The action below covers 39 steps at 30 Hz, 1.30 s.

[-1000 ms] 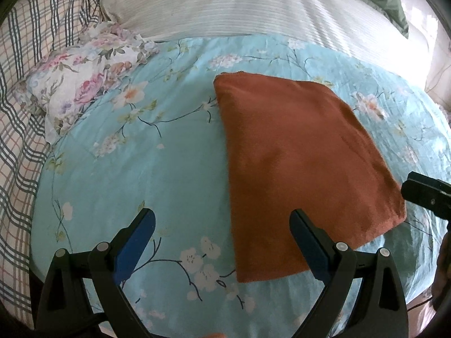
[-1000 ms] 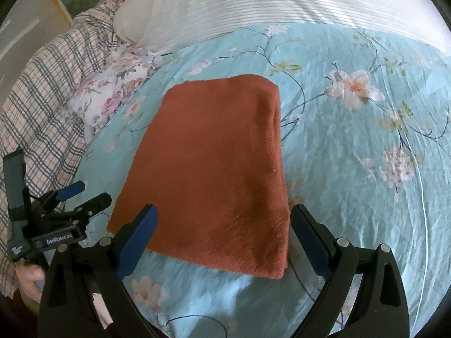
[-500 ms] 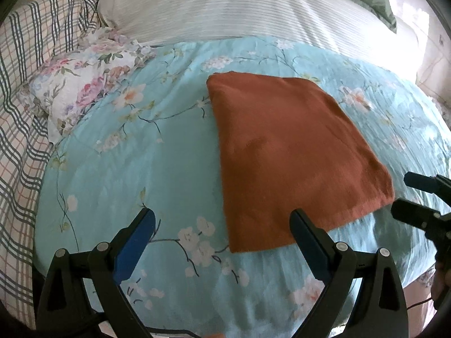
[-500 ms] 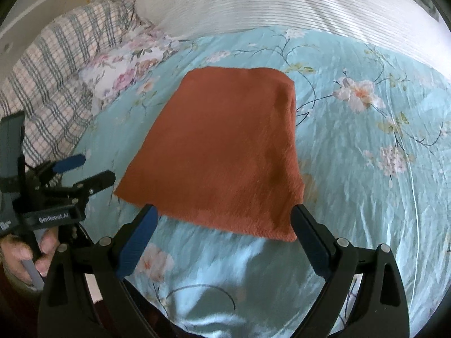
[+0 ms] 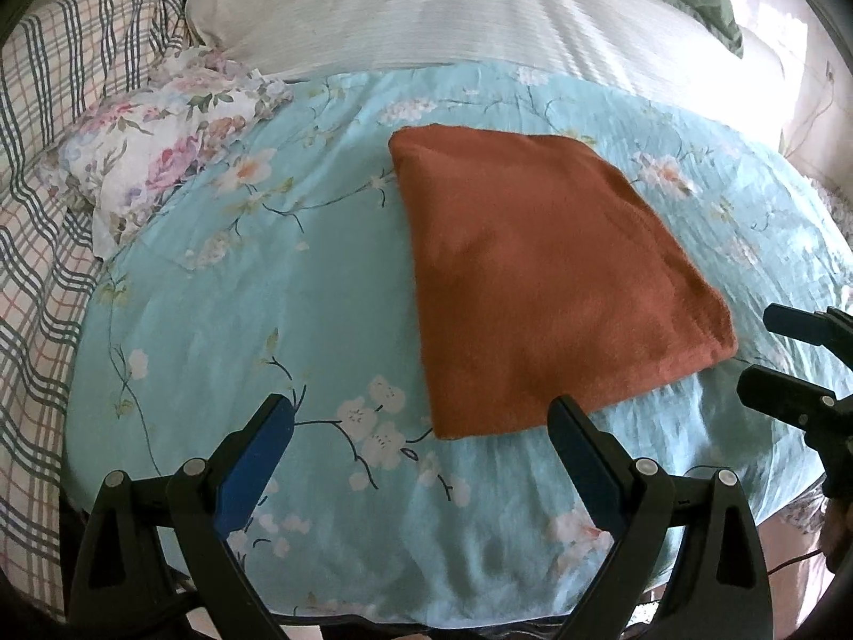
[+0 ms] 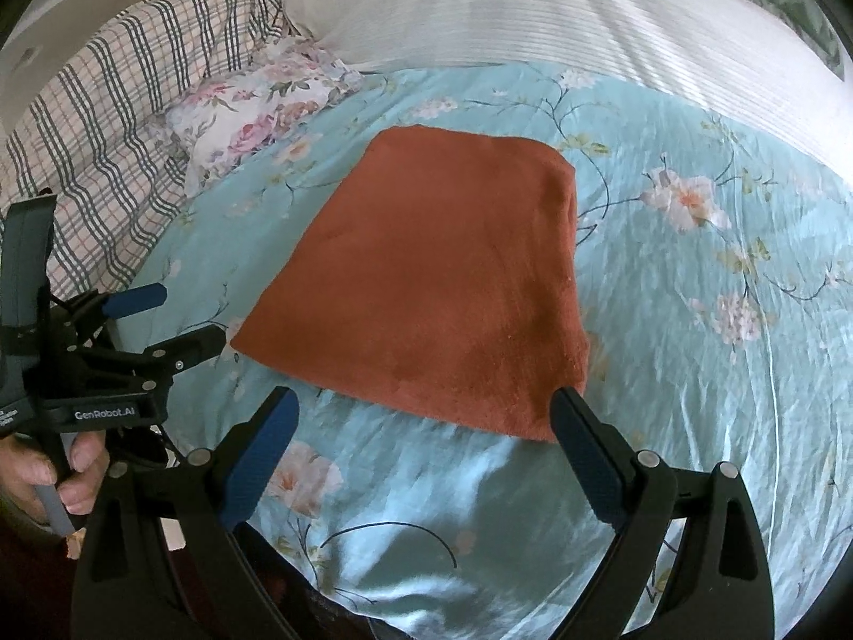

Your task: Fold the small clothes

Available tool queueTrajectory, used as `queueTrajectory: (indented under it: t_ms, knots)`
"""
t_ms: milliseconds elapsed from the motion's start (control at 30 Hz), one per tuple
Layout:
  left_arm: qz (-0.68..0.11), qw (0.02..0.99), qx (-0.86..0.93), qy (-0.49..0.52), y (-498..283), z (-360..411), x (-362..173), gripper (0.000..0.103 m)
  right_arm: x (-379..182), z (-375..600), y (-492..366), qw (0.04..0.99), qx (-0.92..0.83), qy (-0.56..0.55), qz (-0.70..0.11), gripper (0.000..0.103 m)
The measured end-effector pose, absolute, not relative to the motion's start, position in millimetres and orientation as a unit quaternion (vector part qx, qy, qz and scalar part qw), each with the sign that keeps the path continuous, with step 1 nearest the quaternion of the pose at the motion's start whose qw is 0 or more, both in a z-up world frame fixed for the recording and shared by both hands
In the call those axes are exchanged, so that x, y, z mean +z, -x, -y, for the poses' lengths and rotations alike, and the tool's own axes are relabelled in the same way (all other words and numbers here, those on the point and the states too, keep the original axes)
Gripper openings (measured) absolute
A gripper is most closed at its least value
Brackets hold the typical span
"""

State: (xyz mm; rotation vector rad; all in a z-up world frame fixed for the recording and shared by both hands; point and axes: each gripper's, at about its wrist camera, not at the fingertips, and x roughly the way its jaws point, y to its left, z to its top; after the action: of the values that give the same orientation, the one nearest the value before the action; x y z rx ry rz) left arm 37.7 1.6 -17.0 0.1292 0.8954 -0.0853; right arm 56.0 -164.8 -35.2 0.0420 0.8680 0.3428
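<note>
Rust-orange cloth (image 5: 549, 288) lies folded flat in a rough rectangle on the bed (image 5: 266, 293), on the light-blue floral sheet; its near edge sits close to the front edge of the bed; in the right wrist view the same cloth (image 6: 437, 288) fills the middle of the frame.

Left hand-held gripper (image 5: 421, 426): released, blue-padded fingers spread wide, nothing between them; it hovers over the sheet just short of the cloth's near left corner; its right finger overlaps the cloth's near edge in the view, contact not clear.

Right hand-held gripper (image 6: 424, 421): also released, fingers wide apart and empty; it is level with the cloth's near edge, its right finger tip by the near right corner; touching or not, cannot tell.

Each gripper shows in the other's view, at the cloth's opposite near corners.

Floral pillow (image 5: 154, 154) lies at the far left, apart from the cloth; plaid blanket (image 5: 37, 202) beyond it at the left edge; white striped bedding (image 5: 453, 10) across the far side.
</note>
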Motion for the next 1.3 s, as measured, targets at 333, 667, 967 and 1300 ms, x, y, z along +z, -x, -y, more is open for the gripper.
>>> queueTrajectory:
  t_ms: [333, 667, 967, 1300]
  knots:
    - [-0.423, 0.903, -0.044, -0.062, -30.3, 2.5, -7.9, 0.097, -28.9, 162.0, -52.2, 0.896, 0.167, -0.013, -0.412, 0.095]
    - [-0.422, 0.904, -0.046, -0.058, -27.9, 3.6, -7.0, 0.097, -26.7, 164.0, -50.8, 0.897, 0.168, -0.015, -0.409, 0.095]
    - [-0.424, 0.903, -0.045, -0.059, -28.3, 4.0, -7.4, 0.097, -26.8, 165.0, -51.6, 0.897, 0.168, -0.014, -0.409, 0.095]
    - [-0.424, 0.903, -0.044, -0.06, -29.9, 4.3, -7.4, 0.097, -25.5, 164.9, -52.9, 0.897, 0.167, -0.015, -0.409, 0.095]
